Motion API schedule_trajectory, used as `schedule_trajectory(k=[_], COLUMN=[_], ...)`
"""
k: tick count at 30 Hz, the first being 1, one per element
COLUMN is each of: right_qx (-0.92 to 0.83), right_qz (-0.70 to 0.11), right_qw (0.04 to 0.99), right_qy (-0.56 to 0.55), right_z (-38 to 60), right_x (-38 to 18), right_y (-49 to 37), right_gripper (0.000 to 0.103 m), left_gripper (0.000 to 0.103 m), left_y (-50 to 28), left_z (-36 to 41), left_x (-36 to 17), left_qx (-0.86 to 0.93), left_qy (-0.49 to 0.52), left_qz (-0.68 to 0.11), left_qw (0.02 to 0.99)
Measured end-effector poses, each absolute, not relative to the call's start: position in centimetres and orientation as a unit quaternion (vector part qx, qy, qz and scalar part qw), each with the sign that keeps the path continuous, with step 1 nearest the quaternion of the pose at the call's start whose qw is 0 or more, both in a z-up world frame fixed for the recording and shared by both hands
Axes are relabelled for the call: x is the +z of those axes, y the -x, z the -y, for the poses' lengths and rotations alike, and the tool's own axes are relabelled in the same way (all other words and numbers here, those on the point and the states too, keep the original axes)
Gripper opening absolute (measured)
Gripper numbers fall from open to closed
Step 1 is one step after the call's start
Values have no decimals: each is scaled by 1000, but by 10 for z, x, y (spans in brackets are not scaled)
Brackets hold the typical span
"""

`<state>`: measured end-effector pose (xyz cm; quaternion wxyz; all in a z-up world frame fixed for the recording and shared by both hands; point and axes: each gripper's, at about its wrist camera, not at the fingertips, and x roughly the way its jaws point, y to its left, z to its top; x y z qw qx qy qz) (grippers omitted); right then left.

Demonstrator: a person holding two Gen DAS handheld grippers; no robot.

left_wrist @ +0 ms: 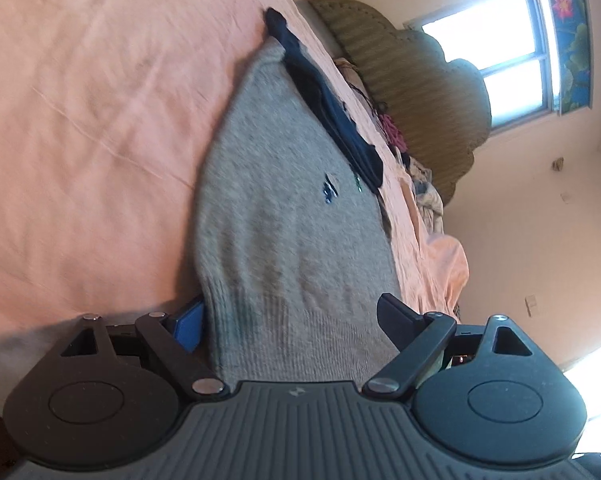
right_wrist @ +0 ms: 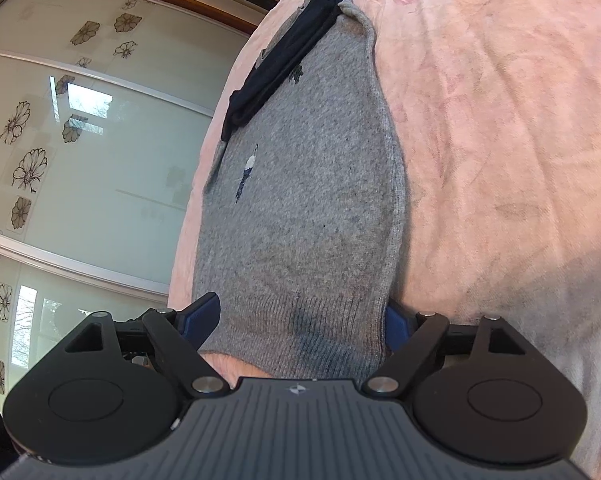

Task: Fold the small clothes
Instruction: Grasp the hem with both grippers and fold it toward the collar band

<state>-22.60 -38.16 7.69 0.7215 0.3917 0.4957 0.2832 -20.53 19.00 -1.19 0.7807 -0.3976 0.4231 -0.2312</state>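
Observation:
A small grey knit sweater [left_wrist: 284, 208] with a dark navy collar [left_wrist: 328, 108] lies on a pink bedsheet [left_wrist: 80, 120]. Its ribbed hem passes between the open fingers of my left gripper [left_wrist: 296, 320]. In the right wrist view the same sweater [right_wrist: 308, 200] with its navy collar [right_wrist: 284, 56] runs away from the camera. Its ribbed hem sits between the wide-apart fingers of my right gripper [right_wrist: 304, 316]. Neither gripper is closed on the cloth. The fingertips are partly hidden by the hem.
A padded olive headboard [left_wrist: 412, 80] and a heap of other clothes [left_wrist: 420, 184] lie beyond the sweater. A window [left_wrist: 496, 52] is behind them. In the right wrist view, wardrobe doors with flower prints [right_wrist: 80, 140] stand past the bed's edge.

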Motion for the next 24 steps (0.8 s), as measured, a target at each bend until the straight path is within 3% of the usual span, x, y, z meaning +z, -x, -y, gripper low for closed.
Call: schedule_trajectory(k=[2, 6, 8, 9, 10, 18, 24], right_qx=[282, 277, 269, 262, 257, 300, 308], right_qz=[-496, -501, -508, -514, -521, -487, -502], right_qw=[722, 725, 729, 729, 728, 744, 743], right_qy=[-391, -384, -372, -368, -363, -345, -317], right_z=[381, 382, 382, 382, 381, 380, 387], right_x=[77, 76, 74, 72, 69, 88, 100], right_y=[225, 223, 223, 223, 223, 234, 258], right_gripper=[82, 69, 52, 36, 15, 11, 10], left_gripper=[83, 35, 26, 10, 5, 4, 3], left_y=[205, 202, 201, 201, 201, 219, 237], left_z=[-184, -185, -187, -186, -187, -187, -203], left_x=[-10, -19, -21, -21, -20, 29, 19], left_qx=[-233, -218, -206, -199, -191, -249, -226], left_qy=[384, 377, 375, 368, 355, 306, 308], left_qz=[-428, -460, -469, -473, -478, -412, -429], left_qw=[784, 774, 773, 775, 780, 821, 818])
